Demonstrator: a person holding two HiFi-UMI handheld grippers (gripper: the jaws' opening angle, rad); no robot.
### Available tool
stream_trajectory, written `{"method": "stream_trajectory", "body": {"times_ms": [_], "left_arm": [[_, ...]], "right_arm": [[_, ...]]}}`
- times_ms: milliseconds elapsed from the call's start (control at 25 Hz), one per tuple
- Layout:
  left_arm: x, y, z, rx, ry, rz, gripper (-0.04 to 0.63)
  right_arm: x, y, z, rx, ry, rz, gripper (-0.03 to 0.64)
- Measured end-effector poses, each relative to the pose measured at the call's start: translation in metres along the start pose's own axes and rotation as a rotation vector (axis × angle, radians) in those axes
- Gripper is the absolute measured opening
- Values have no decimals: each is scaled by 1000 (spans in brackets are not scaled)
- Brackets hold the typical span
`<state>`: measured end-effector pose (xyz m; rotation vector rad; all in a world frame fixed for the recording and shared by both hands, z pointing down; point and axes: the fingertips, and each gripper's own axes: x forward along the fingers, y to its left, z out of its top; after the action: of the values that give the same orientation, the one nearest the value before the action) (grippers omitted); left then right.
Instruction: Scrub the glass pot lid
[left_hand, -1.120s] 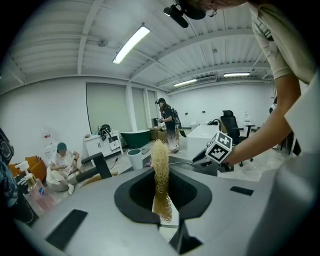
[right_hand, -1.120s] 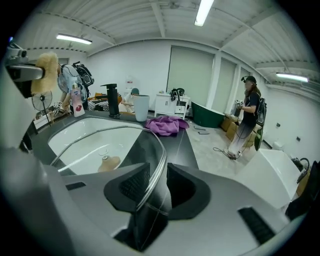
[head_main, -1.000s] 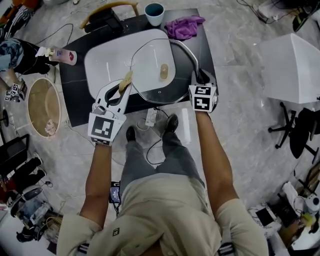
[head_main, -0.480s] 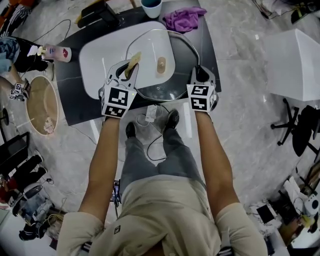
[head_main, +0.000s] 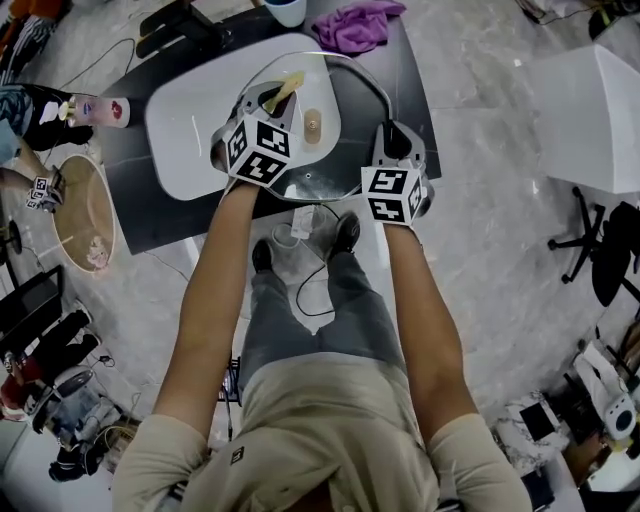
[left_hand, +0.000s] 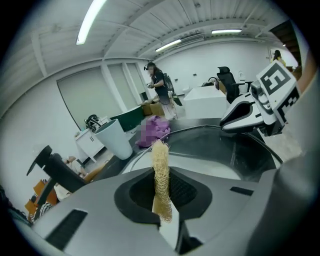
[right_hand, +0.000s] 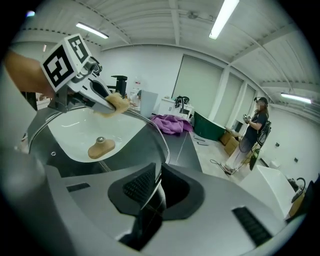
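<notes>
The left gripper (head_main: 272, 100) is squeezed shut on one scrubber (head_main: 287, 88). The scrubber sticks straight out ahead, just over the left part of the one lid (head_main: 335, 160). The lid lies over one white tub (head_main: 180, 110). The right gripper (head_main: 392, 150) has just been closing and pinches the lid's near right rim.

No lettering I can read.
The marker cubes (head_main: 258, 150) behind the jaws of my left gripper (head_main: 275, 98) and right gripper (head_main: 392, 142) show only square patterns; the bottle (head_main: 95, 109) label, far left, is illegible.
</notes>
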<state>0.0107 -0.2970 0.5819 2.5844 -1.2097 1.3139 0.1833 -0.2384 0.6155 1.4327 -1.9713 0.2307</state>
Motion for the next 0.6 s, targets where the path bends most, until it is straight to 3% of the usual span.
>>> {"method": "stream_trajectory", "body": {"times_ms": [120,280,480,600], "left_arm": [[18,-23,9,40,25,-69,48],[25,-77,15,154,59,-212,46],[-13,-170,9,287,97,-535,48],[-39,-203,6,336,117,-669,48]], "right_arm": [[-1,0,2,-13,-6,1,49],[0,1,3,-22,-11,7,49],[2,0,5,-35,-10,23,49],[2,-2,3,-40,-1,28,48]]}}
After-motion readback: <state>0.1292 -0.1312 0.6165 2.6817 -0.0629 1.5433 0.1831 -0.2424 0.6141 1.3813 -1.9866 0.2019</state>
